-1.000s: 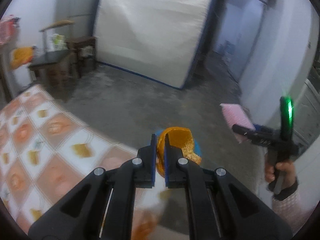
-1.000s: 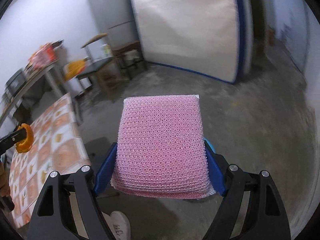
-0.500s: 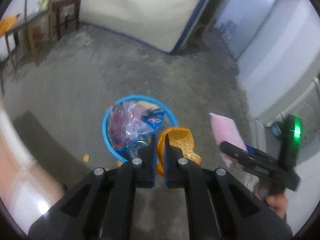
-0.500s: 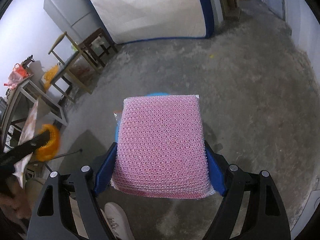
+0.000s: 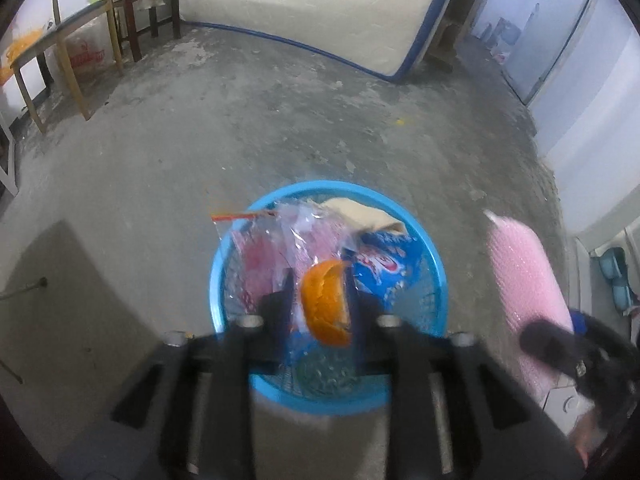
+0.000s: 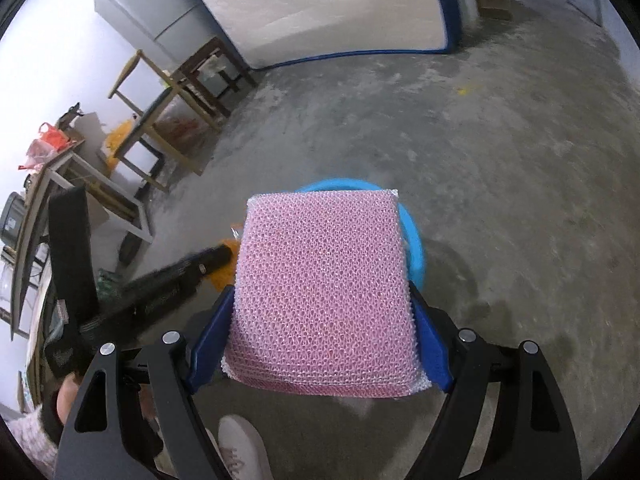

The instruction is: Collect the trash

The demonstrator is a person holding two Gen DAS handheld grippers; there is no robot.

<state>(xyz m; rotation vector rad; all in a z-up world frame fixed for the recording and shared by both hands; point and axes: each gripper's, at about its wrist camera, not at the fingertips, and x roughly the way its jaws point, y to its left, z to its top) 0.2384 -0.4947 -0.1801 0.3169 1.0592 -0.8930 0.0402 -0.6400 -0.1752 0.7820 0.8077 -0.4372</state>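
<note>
- left wrist: left gripper [image 5: 319, 302] spread wide over blue bin [image 5: 434, 264]; orange peel [image 5: 325, 303], curved and pithy, loose between fingers, above wrappers.
- right wrist: right gripper [image 6: 320, 322] pinching pink mesh sponge [image 6: 322, 292], square, netted, near bin rim [image 6: 416, 240].

Left gripper [image 5: 320, 304] opened, releasing orange peel [image 5: 325, 303].

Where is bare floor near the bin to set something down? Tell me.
Free: concrete floor between the blue bin and the mattress; also left of the bin, toward the wooden table. Crowded: the bin itself, packed with wrappers under the orange peel; the pink sponge crowds its right.
</note>
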